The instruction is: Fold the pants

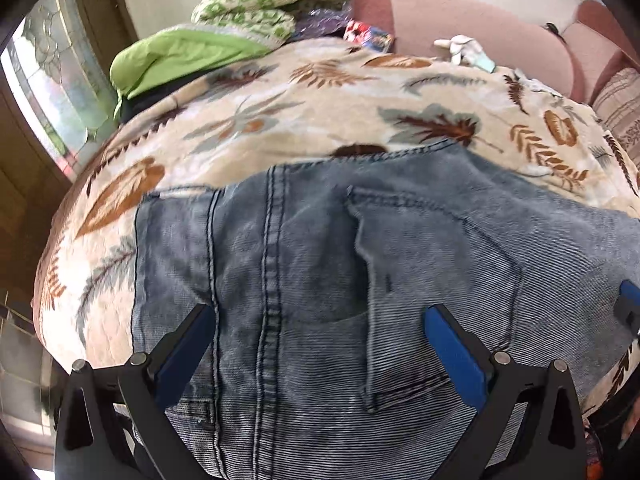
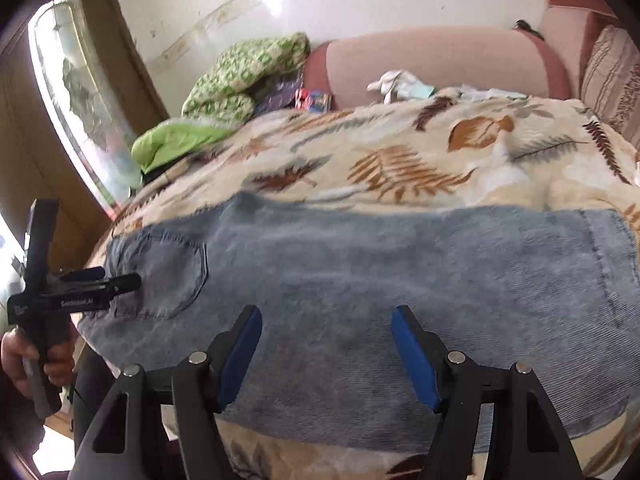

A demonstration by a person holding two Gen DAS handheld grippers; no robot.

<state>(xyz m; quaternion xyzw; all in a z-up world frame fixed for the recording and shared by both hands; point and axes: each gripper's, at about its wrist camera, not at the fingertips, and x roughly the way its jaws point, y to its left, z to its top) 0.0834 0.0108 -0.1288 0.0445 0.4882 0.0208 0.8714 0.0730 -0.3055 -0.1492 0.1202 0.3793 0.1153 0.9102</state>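
- Pale blue denim pants (image 2: 360,292), laid flat across a leaf-print blanket (image 2: 400,152) on a bed; waist end with back pocket (image 1: 432,288) toward the left gripper, hem (image 2: 600,264) toward the right side.
- Left gripper (image 1: 320,332): jaws spread wide, just above the seat seam (image 1: 272,280), pinching nothing.
- Right gripper (image 2: 326,344): jaws likewise spread, poised over the mid-leg, empty.
- Apparently already doubled leg over leg, judging by the single pocket and single leg outline.
- Handling, as judged: soft but fairly heavy cloth, limp under lift, not fragile, little slip against the fleecy blanket; stacked layers liable to shift unless pinched together.
- Suggested holds: waistband edge and hem, both layers caught at stitched, thicker margins for a firmer bite than mid-panel fabric.
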